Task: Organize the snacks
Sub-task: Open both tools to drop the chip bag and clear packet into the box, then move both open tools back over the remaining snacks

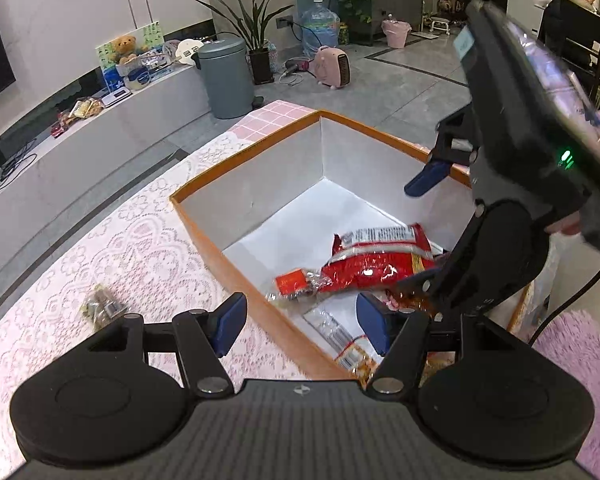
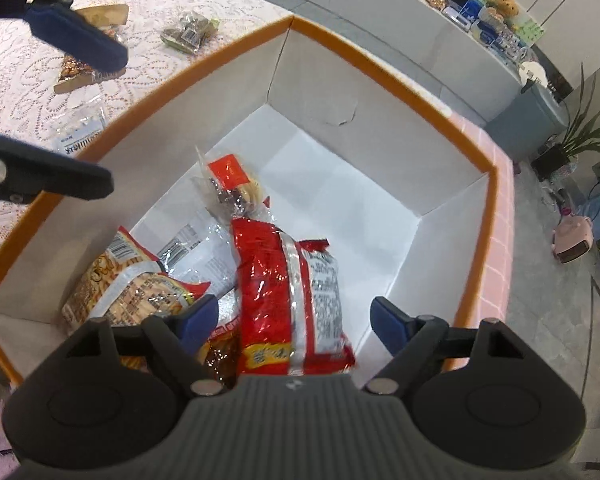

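Pink lace tablecloth [image 1: 112,248] covers the table; everything of interest sits on it. Largest item: an open cardboard box with orange rim and white inside walls [image 1: 260,184], occupying the right half of the table as the left wrist view shows it.

Box contents, right wrist view: a red foil snack bag with a silver strip [image 2: 288,288] lies along the near part of the floor. Left of it, against the near-left wall, a yellow-and-red biscuit packet [image 2: 128,284], with a clear-and-silver wrapper [image 2: 196,248] between the two. Farther in, a small clear pack with an orange label [image 2: 230,184]. The far half of the box floor is bare.

Still outside, on the cloth left of the box: a small clear packet of dark pieces [image 2: 190,32], a brown-and-gold wrapped snack [image 2: 84,68] partly behind the other gripper's blue pad, and a clear wrapper with a barcode [image 2: 78,136] near the box wall.

Right gripper [image 2: 292,320]: above the near end of the box, jaws apart, nothing clamped; the red bag lies below and between them, appearing to rest on the floor.
Left gripper [image 1: 300,324]: straddling the near-left box rim, jaws wide apart, empty.

Judgement: roughly halfway. Four packs boxed, at least three left on the cloth. Next pick is probably the left gripper's, the loose packets lying on its side.
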### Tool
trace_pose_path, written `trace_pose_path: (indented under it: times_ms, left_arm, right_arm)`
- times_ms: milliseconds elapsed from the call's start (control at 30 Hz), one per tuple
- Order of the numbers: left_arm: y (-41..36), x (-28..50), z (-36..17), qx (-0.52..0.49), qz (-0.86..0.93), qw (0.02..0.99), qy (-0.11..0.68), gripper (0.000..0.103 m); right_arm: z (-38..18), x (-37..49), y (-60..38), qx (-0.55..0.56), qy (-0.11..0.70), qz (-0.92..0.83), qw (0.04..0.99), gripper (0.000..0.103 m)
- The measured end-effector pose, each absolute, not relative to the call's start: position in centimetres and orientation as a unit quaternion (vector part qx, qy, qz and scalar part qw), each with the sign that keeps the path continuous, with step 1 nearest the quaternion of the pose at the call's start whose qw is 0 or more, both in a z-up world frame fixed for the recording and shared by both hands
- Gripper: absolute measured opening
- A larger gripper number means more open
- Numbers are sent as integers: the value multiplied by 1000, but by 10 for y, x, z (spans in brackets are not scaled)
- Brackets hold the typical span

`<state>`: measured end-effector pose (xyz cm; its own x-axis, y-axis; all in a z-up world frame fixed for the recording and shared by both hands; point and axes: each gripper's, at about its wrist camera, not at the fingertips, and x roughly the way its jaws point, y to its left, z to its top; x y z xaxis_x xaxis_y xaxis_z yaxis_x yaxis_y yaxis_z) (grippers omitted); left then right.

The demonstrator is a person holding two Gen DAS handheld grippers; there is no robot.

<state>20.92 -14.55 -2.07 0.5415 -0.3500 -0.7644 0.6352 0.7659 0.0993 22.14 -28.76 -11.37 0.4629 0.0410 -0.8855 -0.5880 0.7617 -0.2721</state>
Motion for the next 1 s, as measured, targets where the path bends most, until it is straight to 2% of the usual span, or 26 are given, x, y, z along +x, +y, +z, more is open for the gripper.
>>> trace_pose_path:
  times_ms: [300, 567, 767, 1000]
  left_arm:
    - [-116, 183, -16, 174, -256, 871, 381, 74]
    - [-68, 162, -16, 124, -198, 896, 377, 74]
    - [-27, 149, -22, 91, -144, 910, 377, 74]
    - [18, 130, -35, 56, -109, 919, 376, 74]
  right_arm:
    - [-81, 183, -267, -269, 437, 195, 836, 81]
    - [-64, 142, -242, -166, 378, 201, 888, 77]
    - [-69, 122, -209, -87, 356, 210, 906, 77]
    - [-93, 100, -162, -52, 327, 216, 918, 77]
